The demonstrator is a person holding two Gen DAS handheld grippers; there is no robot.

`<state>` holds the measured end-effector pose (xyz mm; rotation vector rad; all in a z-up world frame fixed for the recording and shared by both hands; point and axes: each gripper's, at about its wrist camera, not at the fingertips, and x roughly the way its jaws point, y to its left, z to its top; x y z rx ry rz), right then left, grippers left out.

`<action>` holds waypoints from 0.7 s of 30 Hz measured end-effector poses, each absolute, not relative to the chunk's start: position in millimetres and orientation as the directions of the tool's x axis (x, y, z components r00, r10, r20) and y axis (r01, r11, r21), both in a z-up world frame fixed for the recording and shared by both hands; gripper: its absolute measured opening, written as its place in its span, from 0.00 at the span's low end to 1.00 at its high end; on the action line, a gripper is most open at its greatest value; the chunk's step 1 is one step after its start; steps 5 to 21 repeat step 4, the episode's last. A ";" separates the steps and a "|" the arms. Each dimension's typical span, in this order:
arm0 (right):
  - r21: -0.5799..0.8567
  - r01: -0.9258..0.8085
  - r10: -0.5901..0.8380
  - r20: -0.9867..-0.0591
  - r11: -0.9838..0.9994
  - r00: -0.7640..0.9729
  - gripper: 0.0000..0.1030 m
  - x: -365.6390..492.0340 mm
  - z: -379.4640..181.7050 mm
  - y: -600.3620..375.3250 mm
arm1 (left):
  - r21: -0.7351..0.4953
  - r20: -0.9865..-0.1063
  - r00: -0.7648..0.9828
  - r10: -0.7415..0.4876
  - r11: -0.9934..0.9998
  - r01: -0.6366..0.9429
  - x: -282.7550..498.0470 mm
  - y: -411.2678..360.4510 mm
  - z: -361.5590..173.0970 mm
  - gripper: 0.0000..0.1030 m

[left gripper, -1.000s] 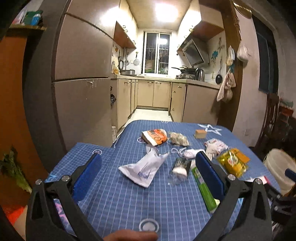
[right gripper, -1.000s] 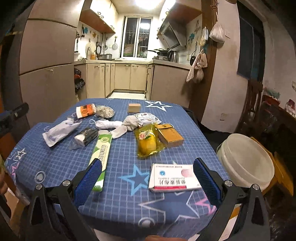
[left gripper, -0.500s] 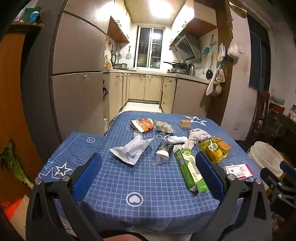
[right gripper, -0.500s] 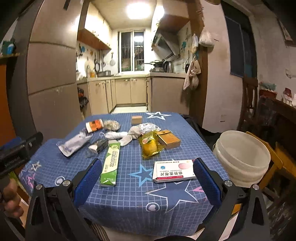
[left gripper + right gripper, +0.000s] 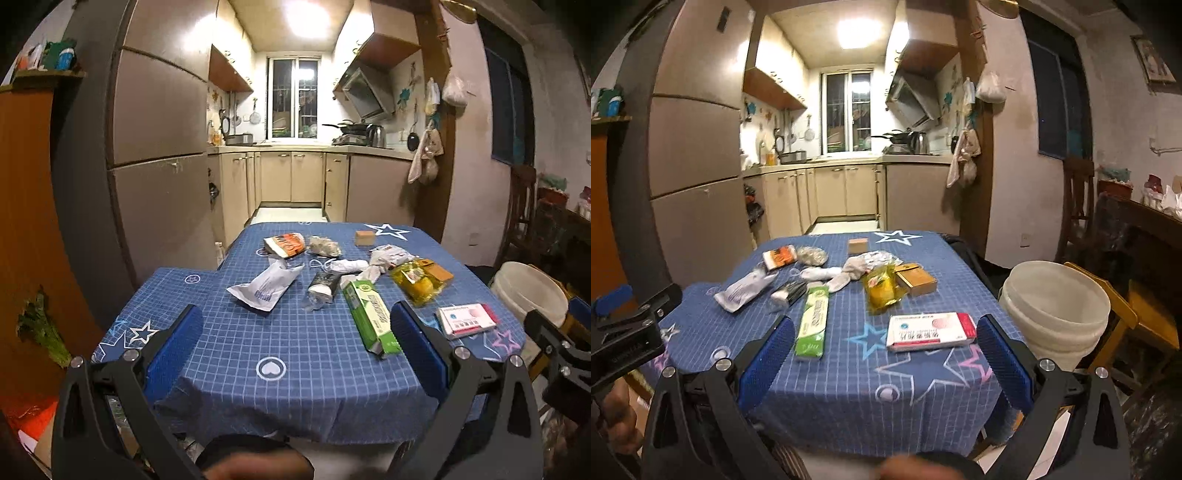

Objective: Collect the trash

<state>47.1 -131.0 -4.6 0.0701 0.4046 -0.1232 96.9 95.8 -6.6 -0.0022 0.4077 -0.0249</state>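
Right wrist view shows the trash spread on the table (image 5: 849, 373) with its blue cloth: a white and red box (image 5: 931, 331) lies nearest, between my right tongs (image 5: 884, 354), which are wide open and hold nothing. Left of it lies a long green box (image 5: 813, 321), and farther back a yellow bag (image 5: 882, 291) touching a brown carton (image 5: 916, 283). Behind these are crumpled white papers (image 5: 846, 275), a white pouch (image 5: 744, 291), an orange packet (image 5: 779, 256) and a small wooden block (image 5: 858, 245). A white bucket (image 5: 1056, 310) stands just beside the table on the right; I cannot see inside. My left tongs (image 5: 295, 339) are also wide open, before the table's edge, holding nothing.
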 end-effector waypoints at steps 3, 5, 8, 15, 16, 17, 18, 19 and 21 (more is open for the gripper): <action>0.049 0.123 -0.092 -0.410 0.991 0.908 0.95 32.3 -1.6 -128.2 | -0.005 -0.369 0.930 0.001 1.000 -0.003 78.5 97.3 -1.2 0.95; 0.052 0.123 -0.091 -0.412 0.991 0.907 0.95 26.5 -0.5 -127.4 | -0.012 -0.362 0.932 0.004 1.000 -0.009 72.9 99.1 1.3 0.95; 0.052 0.123 -0.091 -0.412 0.991 0.907 0.95 26.5 -0.5 -127.4 | -0.012 -0.362 0.932 0.004 1.000 -0.009 72.9 99.1 1.3 0.95; 0.052 0.123 -0.091 -0.412 0.991 0.907 0.95 26.5 -0.5 -127.4 | -0.012 -0.362 0.932 0.004 1.000 -0.009 72.9 99.1 1.3 0.95; 0.052 0.123 -0.091 -0.412 0.991 0.907 0.95 26.5 -0.5 -127.4 | -0.012 -0.362 0.932 0.004 1.000 -0.009 72.9 99.1 1.3 0.95; 0.052 0.123 -0.091 -0.412 0.991 0.907 0.95 26.5 -0.5 -127.4 | -0.012 -0.362 0.932 0.004 1.000 -0.009 72.9 99.1 1.3 0.95; 0.052 0.123 -0.091 -0.412 0.991 0.907 0.95 26.5 -0.5 -127.4 | -0.012 -0.362 0.932 0.004 1.000 -0.009 72.9 99.1 1.3 0.95; 0.052 0.123 -0.091 -0.412 0.991 0.907 0.95 26.5 -0.5 -127.4 | -0.012 -0.362 0.932 0.004 1.000 -0.009 72.9 99.1 1.3 0.95; 0.052 0.123 -0.091 -0.412 0.991 0.907 0.95 26.5 -0.5 -127.4 | -0.012 -0.362 0.932 0.004 1.000 -0.009 72.9 99.1 1.3 0.95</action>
